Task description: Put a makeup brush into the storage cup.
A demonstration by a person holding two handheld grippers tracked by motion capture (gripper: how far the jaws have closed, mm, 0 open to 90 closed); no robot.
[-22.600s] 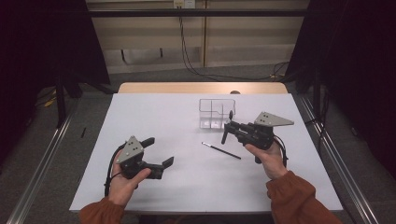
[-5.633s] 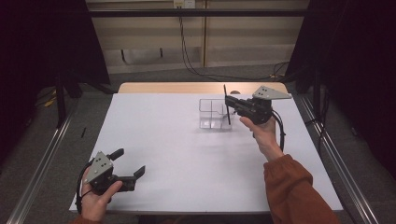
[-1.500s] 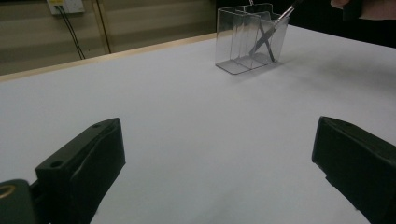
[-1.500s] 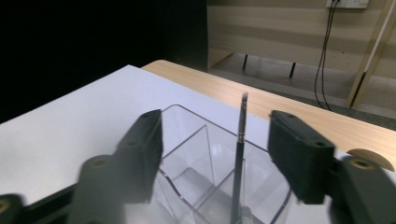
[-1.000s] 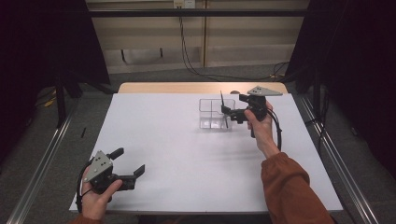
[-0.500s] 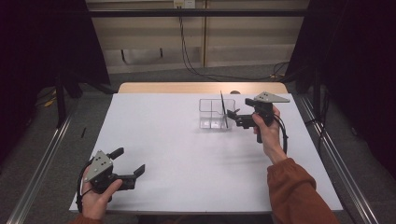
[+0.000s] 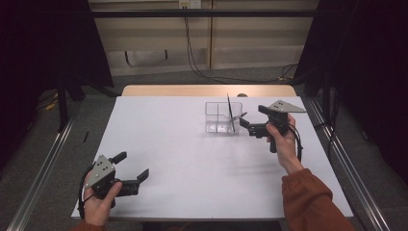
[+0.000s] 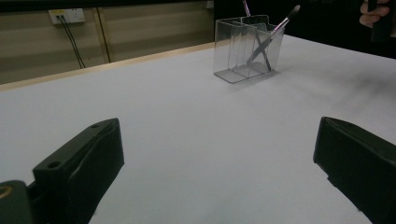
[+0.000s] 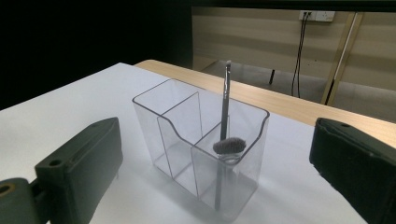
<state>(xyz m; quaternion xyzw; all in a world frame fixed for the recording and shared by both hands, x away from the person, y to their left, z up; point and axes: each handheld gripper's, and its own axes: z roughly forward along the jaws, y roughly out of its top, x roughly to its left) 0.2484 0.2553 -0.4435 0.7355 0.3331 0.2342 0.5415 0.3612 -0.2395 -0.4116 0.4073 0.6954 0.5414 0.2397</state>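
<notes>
- Makeup brush (image 9: 225,107) stands upright in clear organizer (image 9: 177,116), far-right table (image 7: 192,159) area; which compartment unclear.
- Right gripper (image 7: 246,121) jaws apart, beside organizer.
- Left gripper (image 7: 132,168) jaws apart, near-left corner.

brush (image 9: 224,112) lower end blurred behind organiser (image 9: 243,186) wall

Your only obstacle on the white desk (image 7: 192,159) is the clear plastic compartment box (image 7: 221,117) with its upright slim brush (image 7: 230,111); elsewhere lies open.
</notes>
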